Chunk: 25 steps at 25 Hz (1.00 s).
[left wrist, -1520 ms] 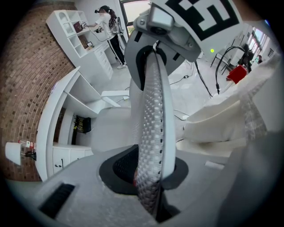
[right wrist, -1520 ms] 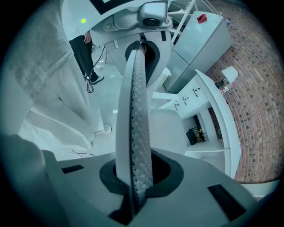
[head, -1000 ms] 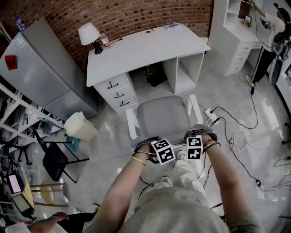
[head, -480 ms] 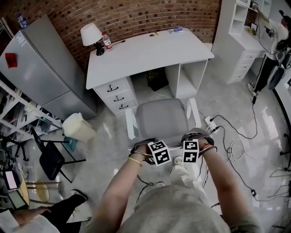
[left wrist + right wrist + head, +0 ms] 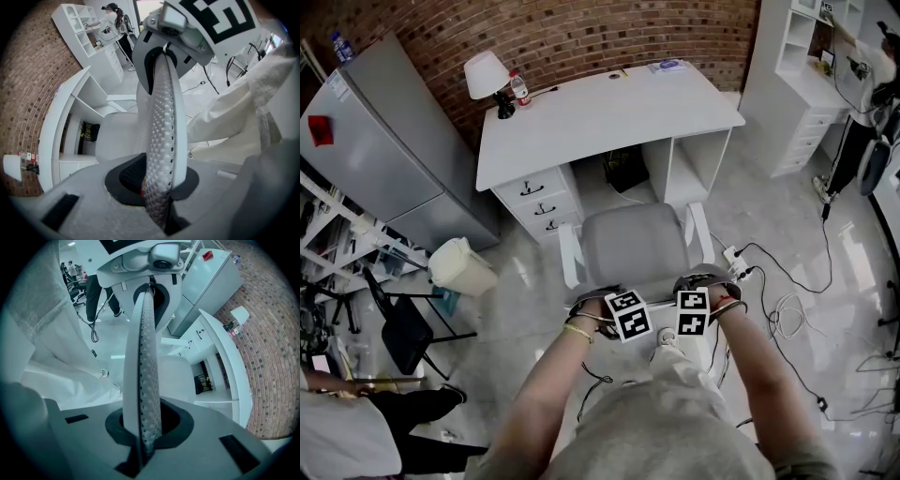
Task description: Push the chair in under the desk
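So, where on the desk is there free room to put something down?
The desk top is bare across its middle and along the front edge, between the lamp with the bottle at the back left corner and the flat items at the back right. Those two corners are crowded. The chair seat is also free.

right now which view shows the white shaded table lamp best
The head view: the white-shaded table lamp stands whole at the white desk's far left corner. The right gripper view shows it tiny; the left gripper view catches it dim at its edge.
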Available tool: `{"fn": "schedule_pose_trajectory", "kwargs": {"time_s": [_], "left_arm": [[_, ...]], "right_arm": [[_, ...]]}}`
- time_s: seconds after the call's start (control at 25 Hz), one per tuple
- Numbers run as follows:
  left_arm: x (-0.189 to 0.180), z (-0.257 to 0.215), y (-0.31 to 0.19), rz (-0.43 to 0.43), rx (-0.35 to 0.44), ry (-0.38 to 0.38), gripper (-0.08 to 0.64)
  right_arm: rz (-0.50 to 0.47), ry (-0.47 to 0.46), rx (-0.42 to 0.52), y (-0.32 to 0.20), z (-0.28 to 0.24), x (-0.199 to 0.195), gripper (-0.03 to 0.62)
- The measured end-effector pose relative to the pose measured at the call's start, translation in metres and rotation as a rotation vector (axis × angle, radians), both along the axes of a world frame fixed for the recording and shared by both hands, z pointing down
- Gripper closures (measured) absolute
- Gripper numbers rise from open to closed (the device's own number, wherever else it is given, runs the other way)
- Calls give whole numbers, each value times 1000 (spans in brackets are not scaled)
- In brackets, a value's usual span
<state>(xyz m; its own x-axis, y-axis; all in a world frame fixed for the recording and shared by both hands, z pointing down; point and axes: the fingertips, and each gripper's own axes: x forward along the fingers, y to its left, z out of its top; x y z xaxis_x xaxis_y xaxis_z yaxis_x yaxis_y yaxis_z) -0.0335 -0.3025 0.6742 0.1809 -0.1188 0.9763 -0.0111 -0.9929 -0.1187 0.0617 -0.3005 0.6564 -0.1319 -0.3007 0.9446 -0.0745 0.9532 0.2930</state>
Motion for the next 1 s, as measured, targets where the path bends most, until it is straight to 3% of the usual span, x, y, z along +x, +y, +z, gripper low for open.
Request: {"fn": "schedule_pose_trajectory", "kwargs": {"time_s": [1.0], "left_arm": [[19, 1, -56, -34, -10, -11, 492]], "right_arm": [[-49, 1, 22, -59, 0, 22, 575]]}}
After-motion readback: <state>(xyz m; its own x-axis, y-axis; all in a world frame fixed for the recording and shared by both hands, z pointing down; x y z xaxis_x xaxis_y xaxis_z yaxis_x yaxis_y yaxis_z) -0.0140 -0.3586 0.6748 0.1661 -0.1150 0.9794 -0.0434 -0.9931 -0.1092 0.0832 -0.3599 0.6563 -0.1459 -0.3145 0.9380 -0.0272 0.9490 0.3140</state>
